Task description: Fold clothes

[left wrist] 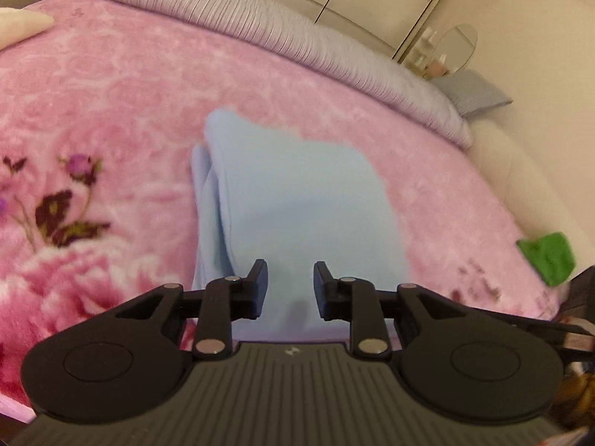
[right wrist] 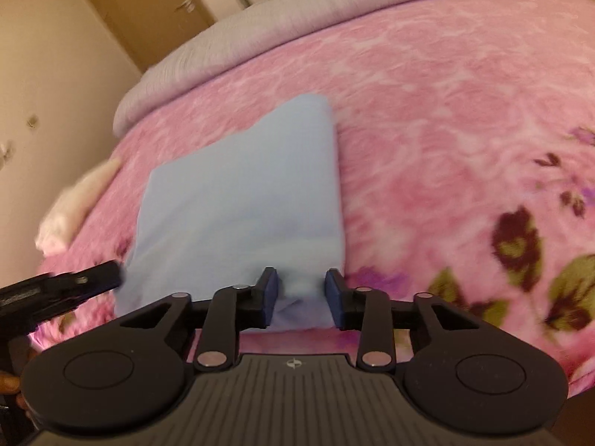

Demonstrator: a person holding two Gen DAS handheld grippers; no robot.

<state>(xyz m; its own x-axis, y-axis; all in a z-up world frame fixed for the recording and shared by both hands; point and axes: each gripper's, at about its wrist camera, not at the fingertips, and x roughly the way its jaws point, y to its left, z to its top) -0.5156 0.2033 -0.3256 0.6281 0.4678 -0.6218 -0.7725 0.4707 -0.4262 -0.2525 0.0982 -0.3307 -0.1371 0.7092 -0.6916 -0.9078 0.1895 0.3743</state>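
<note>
Nearest us, the left gripper [left wrist: 290,285] hangs released over the near edge of the folded blue cloth [left wrist: 297,200], which lies on the pink blanket [left wrist: 130,111]. Our right gripper [right wrist: 301,293] stands parted too, pads not pressing. Only the left view shows a green rag [left wrist: 548,258] right of the cloth; only the right shows a white cloth [right wrist: 74,200] left of it. Bare blanket surrounds the cloth.

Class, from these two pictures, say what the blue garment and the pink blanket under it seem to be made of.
Blue garment: probably thin, smooth matte knit, lying flat with soft folds. Pink blanket: likely plush fleece, going by its fuzzy, mottled floral surface.
</note>
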